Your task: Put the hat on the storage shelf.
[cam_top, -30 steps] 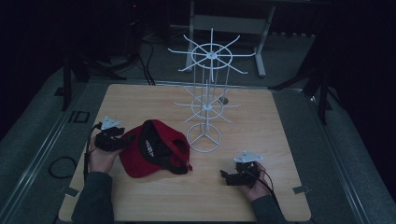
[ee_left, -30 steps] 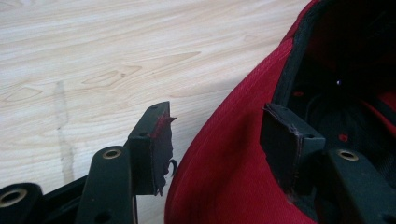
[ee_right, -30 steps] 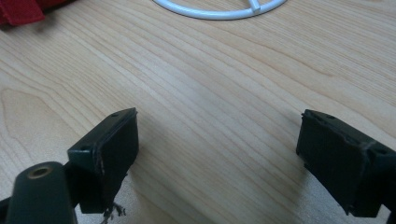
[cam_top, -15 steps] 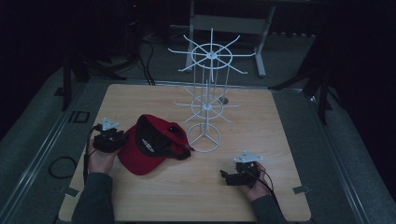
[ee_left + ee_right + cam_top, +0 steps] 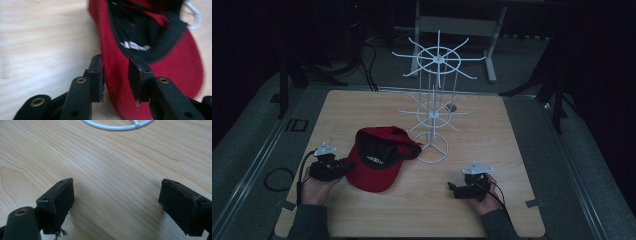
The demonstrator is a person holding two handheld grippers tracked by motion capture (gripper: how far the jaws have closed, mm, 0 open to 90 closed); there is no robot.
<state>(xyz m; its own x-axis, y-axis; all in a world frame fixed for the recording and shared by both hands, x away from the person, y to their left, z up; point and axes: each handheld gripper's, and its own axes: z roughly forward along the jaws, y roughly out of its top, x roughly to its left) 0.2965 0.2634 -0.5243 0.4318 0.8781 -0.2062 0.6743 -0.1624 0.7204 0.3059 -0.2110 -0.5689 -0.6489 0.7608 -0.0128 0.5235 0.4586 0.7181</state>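
On the table [image 5: 512,150], your left tool [image 5: 115,75] pinches the red cap [image 5: 379,157]; right tool [image 5: 117,205] spread. Next, I think, hang it on the white rack [image 5: 437,100].

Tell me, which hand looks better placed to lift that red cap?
Left. The left gripper already straddles the red cap at its edge, while the right gripper rests open over bare table, apart from it.

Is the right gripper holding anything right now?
No, the right gripper is wide open, with bare wooden table between its jaws.
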